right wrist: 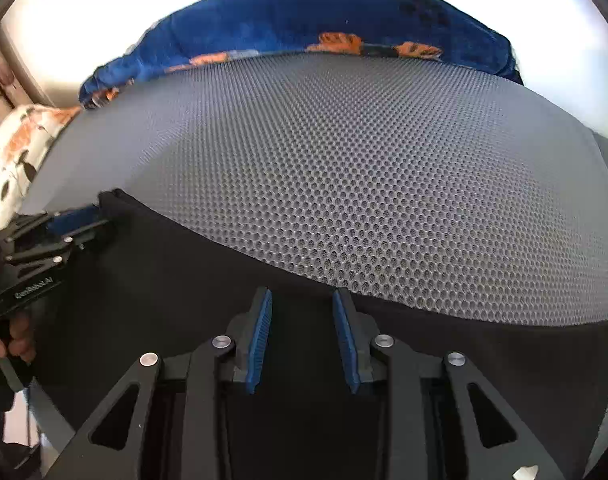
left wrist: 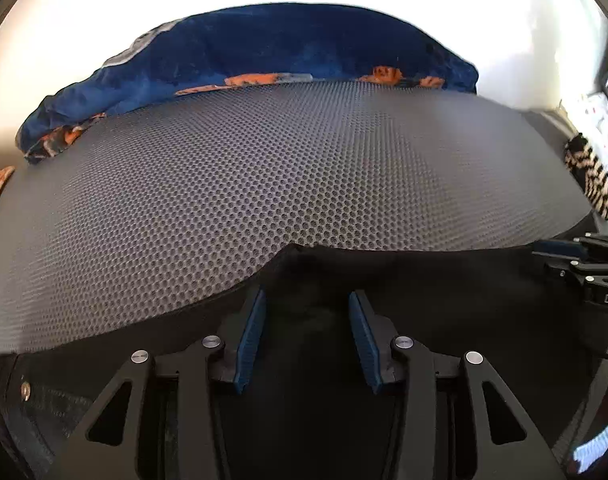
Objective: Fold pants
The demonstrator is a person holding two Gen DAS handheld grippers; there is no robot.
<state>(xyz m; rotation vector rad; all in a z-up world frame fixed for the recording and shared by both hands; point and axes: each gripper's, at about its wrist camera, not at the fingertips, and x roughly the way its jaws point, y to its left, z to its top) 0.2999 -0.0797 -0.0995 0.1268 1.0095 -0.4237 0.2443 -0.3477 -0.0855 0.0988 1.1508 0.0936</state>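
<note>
Black pants [left wrist: 423, 300] lie on a grey honeycomb mat [left wrist: 264, 160], their far edge running across the lower half of both views. My left gripper [left wrist: 305, 300] hovers over the fabric with its blue pads apart; the cloth between them looks flat and unpinched. A denim part with a metal rivet [left wrist: 25, 390] shows at the lower left. My right gripper [right wrist: 302, 296] sits at the pants' [right wrist: 164, 280] far edge, its pads apart too, with the dark cloth under them. Each gripper appears in the other's view: the right gripper [left wrist: 543, 248] and the left gripper [right wrist: 100, 220] at a pants corner.
A rumpled blue and orange blanket [left wrist: 284, 48] lies along the mat's [right wrist: 343, 160] far side. A black and cream striped cloth [left wrist: 591, 184] sits at the right, a floral cloth [right wrist: 24, 140] at the left. A person's hand [right wrist: 12, 344] holds the left gripper's handle.
</note>
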